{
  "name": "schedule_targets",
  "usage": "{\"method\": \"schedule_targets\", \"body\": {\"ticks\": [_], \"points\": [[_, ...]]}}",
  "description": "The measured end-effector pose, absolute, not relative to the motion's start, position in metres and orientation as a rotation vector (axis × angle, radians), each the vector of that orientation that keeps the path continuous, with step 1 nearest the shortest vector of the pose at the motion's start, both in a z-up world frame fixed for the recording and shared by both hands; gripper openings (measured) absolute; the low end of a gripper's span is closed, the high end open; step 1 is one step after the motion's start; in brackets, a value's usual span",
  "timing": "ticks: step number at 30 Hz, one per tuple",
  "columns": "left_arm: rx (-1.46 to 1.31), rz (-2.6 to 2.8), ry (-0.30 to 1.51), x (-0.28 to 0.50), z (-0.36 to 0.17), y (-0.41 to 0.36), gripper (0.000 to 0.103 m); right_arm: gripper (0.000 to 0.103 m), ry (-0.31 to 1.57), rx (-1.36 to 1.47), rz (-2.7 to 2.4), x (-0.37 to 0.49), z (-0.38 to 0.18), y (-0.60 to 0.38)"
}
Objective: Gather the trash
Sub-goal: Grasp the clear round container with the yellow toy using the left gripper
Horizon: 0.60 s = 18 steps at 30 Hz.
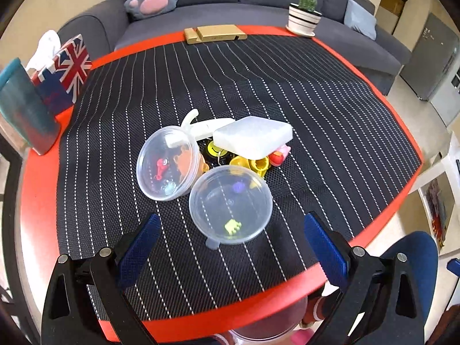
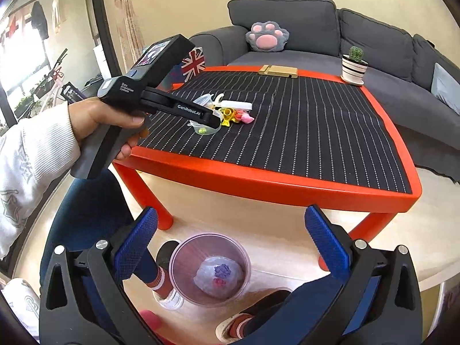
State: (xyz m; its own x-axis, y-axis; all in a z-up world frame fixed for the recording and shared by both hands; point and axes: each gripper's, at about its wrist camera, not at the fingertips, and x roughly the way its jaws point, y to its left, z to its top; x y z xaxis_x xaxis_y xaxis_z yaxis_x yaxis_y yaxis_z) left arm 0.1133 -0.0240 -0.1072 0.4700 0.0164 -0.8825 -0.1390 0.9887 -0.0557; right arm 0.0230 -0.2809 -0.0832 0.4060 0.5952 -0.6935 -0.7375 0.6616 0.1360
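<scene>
The left gripper (image 1: 230, 230) hangs with jaws spread wide over a round clear lid (image 1: 230, 204) lying flat on the striped mat (image 1: 316, 92), the lid between and just ahead of its fingertips. The right gripper (image 2: 230, 230), jaws equally wide and empty, hovers above a clear bin (image 2: 210, 268) on the floor, crumpled trash (image 2: 219, 276) lying inside, just beyond its fingertips.

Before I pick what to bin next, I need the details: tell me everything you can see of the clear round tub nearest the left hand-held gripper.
The clear round tub looks like thin transparent plastic. It stands upright and open on the striped black mat, with a small tab at its near rim. Inside lie a yellow-green scrap and a purple scrap. A tilted second clear tub sits against its left side, and yellow toys lie just behind it. The open left hand-held gripper points at it without touching.
</scene>
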Motion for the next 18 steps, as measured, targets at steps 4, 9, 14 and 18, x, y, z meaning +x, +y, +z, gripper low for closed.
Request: {"method": "schedule_targets", "body": {"ticks": [4,9,14,18], "points": [[-0.143,0.113,1.083,0.118,-0.112,-0.023,0.095,0.1,0.791,-0.201,0.848,0.025,-0.087,-0.282],[-0.153,0.114,1.087,0.122,-0.115,-0.023,0.089,0.1,0.803,-0.199,0.852,0.026,-0.092,-0.282],[-0.156,0.108,1.1,0.124,-0.119,-0.023,0.063,0.1,0.808,-0.201,0.853,0.027,-0.094,-0.281],[-0.16,0.101,1.094,0.123,-0.119,-0.023,0.06,0.1,0.81,-0.203,0.853,0.028,-0.095,-0.279]]}}
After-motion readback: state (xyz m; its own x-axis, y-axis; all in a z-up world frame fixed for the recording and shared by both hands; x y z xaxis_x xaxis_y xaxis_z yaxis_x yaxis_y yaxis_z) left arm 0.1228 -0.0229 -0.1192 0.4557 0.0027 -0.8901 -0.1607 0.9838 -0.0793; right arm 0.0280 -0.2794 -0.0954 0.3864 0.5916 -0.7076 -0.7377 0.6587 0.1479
